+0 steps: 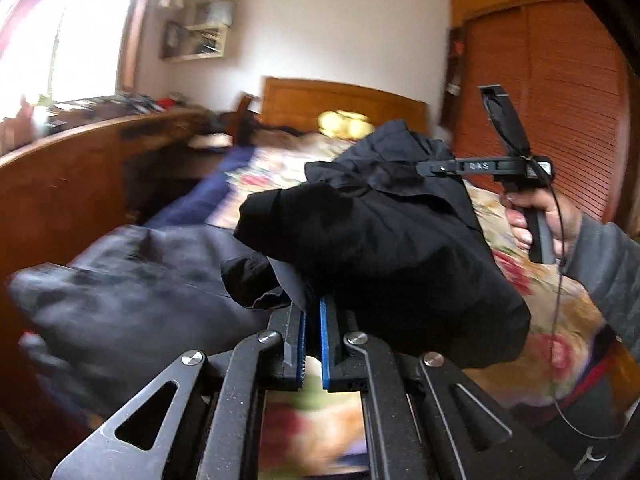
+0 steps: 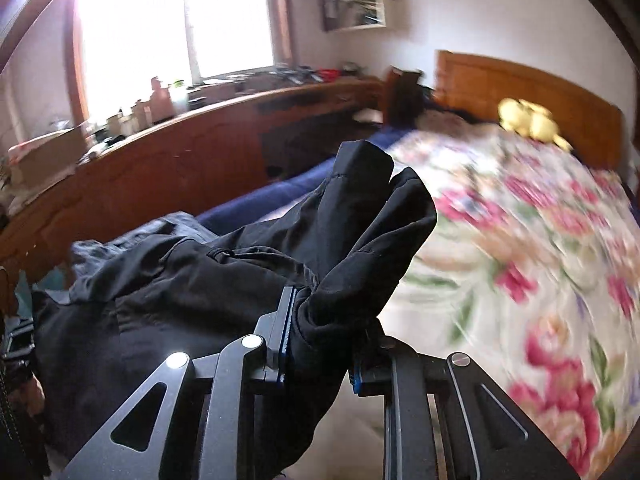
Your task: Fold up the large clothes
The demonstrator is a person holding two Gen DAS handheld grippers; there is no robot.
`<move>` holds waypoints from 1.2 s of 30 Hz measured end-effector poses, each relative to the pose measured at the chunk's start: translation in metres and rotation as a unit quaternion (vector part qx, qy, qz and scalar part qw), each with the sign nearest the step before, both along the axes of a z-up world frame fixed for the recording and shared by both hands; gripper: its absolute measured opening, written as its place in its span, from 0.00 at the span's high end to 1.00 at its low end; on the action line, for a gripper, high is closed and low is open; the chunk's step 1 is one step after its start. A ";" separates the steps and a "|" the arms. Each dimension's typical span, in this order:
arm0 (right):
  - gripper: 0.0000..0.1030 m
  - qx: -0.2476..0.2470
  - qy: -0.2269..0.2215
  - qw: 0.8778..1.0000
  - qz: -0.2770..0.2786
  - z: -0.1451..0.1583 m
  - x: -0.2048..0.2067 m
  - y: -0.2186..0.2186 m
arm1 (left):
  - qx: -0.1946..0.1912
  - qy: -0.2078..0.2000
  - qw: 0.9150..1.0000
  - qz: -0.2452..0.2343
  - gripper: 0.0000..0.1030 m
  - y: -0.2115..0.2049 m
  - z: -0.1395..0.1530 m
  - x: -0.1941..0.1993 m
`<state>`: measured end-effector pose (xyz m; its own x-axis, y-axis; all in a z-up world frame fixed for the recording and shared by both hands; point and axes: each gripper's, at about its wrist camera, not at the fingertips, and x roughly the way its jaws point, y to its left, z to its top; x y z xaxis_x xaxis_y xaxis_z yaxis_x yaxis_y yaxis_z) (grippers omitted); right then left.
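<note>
A large black garment (image 1: pixel 380 240) hangs bunched above the floral bed cover (image 1: pixel 532 280). In the left wrist view my left gripper (image 1: pixel 313 306) is shut, its blue pads (image 1: pixel 325 332) pinching a fold of the black cloth. To the right a hand (image 1: pixel 536 216) holds my right gripper (image 1: pixel 424 168), whose tips bite into the garment's upper edge. In the right wrist view the right gripper (image 2: pixel 320 316) is shut on a thick wad of the garment (image 2: pixel 180 300), which hides the right finger and trails down to the left.
The bed's wooden headboard (image 2: pixel 520 80) stands at the far end, with a yellow plush toy (image 2: pixel 528 120) in front of it. A long wooden cabinet (image 2: pixel 180 160) crowded with small items runs along the left under the window. Louvred wardrobe doors (image 1: pixel 560 100) stand at the right.
</note>
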<state>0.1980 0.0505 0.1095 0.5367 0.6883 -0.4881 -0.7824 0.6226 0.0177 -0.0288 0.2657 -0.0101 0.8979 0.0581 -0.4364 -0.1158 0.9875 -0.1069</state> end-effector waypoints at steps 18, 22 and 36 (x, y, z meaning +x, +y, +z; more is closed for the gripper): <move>0.65 -0.103 0.020 0.992 0.063 -0.079 -0.031 0.229 | 0.005 0.069 0.969 0.238 0.94 0.180 -0.037 -0.059; 0.49 -0.104 0.027 0.993 0.058 -0.073 -0.026 0.221 | -0.006 0.070 0.968 0.242 0.90 0.188 -0.032 -0.062; 0.30 -0.040 -0.017 0.996 0.075 -0.043 -0.097 0.085 | 0.025 0.042 0.977 0.207 0.68 0.120 0.021 -0.079</move>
<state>0.1007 0.1359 0.0670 0.4477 0.7218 -0.5277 -0.8663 0.4964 -0.0560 -0.1074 0.3861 0.0112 0.7540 0.4313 -0.4955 -0.5119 0.8584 -0.0317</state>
